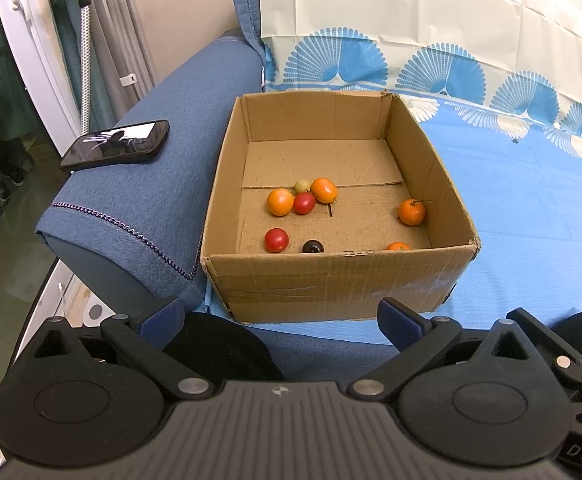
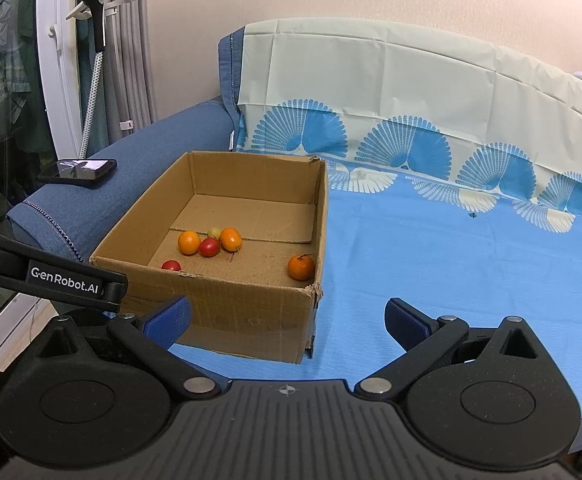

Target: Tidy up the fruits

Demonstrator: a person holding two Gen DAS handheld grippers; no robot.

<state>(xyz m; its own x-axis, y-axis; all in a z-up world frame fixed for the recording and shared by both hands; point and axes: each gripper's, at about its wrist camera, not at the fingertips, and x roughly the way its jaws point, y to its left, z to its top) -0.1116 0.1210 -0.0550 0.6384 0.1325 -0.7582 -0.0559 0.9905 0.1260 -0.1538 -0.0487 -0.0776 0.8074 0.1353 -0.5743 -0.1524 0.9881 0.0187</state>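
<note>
Both grippers hang back from the open brown cardboard box (image 1: 333, 216), each with its jaws spread wide and nothing between them. The left gripper (image 1: 281, 316) faces the box almost squarely: the near wall lies just ahead of its blue-padded fingertips (image 1: 397, 318), and the fruits sit beyond and below that wall. The right gripper (image 2: 287, 318) stands off toward the box's near right corner, so the fruits lie ahead and to the left of its jaws. The left one looks the nearer and better lined up.

All the fruit visible is already inside the box, on its floor. A cluster sits ahead and slightly left of the left jaws: a round orange citrus (image 1: 279, 202), a small red fruit (image 1: 304, 203), an oval orange citrus (image 1: 324, 190) and a pale greenish fruit (image 1: 302, 187), touching or nearly so. Closer to the near wall lie another red fruit (image 1: 276, 239) and a dark purple fruit (image 1: 313, 247), apart from each other. An orange with a stem (image 1: 412, 212) rests near the right wall, and another orange (image 1: 398, 246) peeks over the near wall. No fruit shows on the blue patterned cloth (image 2: 451, 264), so the sorting seems close to finished.
</note>
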